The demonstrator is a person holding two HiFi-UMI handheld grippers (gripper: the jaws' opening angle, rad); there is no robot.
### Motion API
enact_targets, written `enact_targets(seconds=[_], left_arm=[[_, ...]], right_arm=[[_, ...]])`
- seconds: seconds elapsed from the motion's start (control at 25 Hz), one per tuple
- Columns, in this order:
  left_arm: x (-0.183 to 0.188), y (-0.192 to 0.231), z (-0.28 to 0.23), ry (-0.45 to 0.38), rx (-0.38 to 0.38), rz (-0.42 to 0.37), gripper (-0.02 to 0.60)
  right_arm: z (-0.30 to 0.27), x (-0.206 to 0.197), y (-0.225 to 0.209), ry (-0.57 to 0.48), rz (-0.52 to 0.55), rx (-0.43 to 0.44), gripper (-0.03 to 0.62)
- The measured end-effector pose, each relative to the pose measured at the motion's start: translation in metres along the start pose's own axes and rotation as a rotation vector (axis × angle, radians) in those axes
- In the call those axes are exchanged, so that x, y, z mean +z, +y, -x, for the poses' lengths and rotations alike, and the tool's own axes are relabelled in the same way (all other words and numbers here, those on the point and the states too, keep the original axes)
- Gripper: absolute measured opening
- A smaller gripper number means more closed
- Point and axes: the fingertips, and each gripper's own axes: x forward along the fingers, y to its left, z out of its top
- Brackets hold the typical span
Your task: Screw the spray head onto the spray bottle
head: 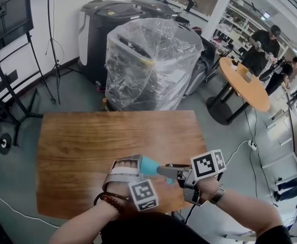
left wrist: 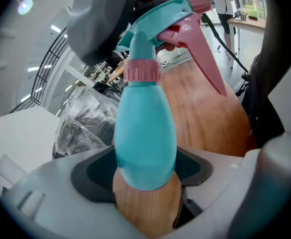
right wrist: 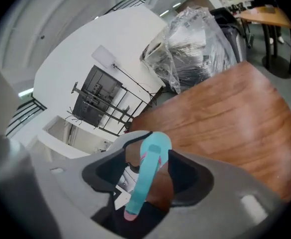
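A teal spray bottle (left wrist: 145,133) lies on its side in the air above the wooden table (head: 87,146). My left gripper (left wrist: 145,173) is shut on its rounded base. A pink collar (left wrist: 142,71) sits on the neck, joining the teal spray head (left wrist: 155,24) with its pink trigger (left wrist: 205,54). In the head view the left gripper (head: 138,168) holds the bottle (head: 149,165), and the right gripper (head: 181,176) meets it from the right. In the right gripper view the spray head (right wrist: 147,173) stands end-on between the jaws of the right gripper (right wrist: 150,169), which is open, with a gap on the left side.
Beyond the table's far edge stands a plastic-wrapped machine (head: 148,60) with black bins (head: 100,29) behind it. A tripod stand (head: 52,44) and a dark rack (head: 6,60) are at the left. A round table (head: 250,85) with people (head: 262,44) is at the right; a power strip (head: 251,145) lies on the floor.
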Motion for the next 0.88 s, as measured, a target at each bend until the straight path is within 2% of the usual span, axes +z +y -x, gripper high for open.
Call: enact_targets(seconds=[0.08, 0.16, 0.24, 0.36, 0.4, 0.48, 0.56, 0.64, 0.72, 0.8, 0.88], left_arm=[[-0.005, -0.003, -0.004, -0.013, -0.036, 0.025, 0.374], [-0.01, -0.006, -0.007, -0.033, -0.081, 0.046, 0.376], [-0.016, -0.01, -0.01, -0.051, -0.129, 0.056, 0.376], [-0.022, -0.017, -0.012, -0.072, -0.195, 0.023, 0.377], [-0.022, -0.021, -0.013, -0.082, -0.216, 0.003, 0.377], [-0.019, -0.029, -0.012, -0.105, -0.261, -0.046, 0.377], [-0.013, -0.038, -0.009, -0.129, -0.301, -0.092, 0.377], [-0.007, -0.046, -0.006, -0.148, -0.327, -0.125, 0.377], [-0.002, -0.051, -0.003, -0.16, -0.338, -0.151, 0.377], [0.002, -0.054, 0.0, -0.172, -0.34, -0.171, 0.377], [0.005, -0.055, 0.003, -0.178, -0.332, -0.189, 0.379]], right_arm=[[0.011, 0.007, 0.003, -0.019, 0.132, -0.018, 0.259], [0.025, 0.016, 0.01, -0.043, 0.368, -0.049, 0.259], [0.036, 0.016, 0.021, -0.022, 0.715, -0.104, 0.259], [0.039, -0.006, 0.03, 0.133, 1.385, -0.276, 0.259], [0.035, -0.017, 0.028, 0.18, 1.579, -0.325, 0.258], [0.024, -0.037, 0.021, 0.259, 1.869, -0.374, 0.256], [0.012, -0.055, 0.014, 0.328, 2.051, -0.38, 0.255], [0.003, -0.067, 0.008, 0.389, 2.16, -0.371, 0.249], [-0.004, -0.074, 0.009, 0.426, 2.231, -0.358, 0.216], [-0.01, -0.077, 0.012, 0.426, 2.288, -0.351, 0.14], [-0.012, -0.08, 0.009, 0.429, 2.308, -0.351, 0.126]])
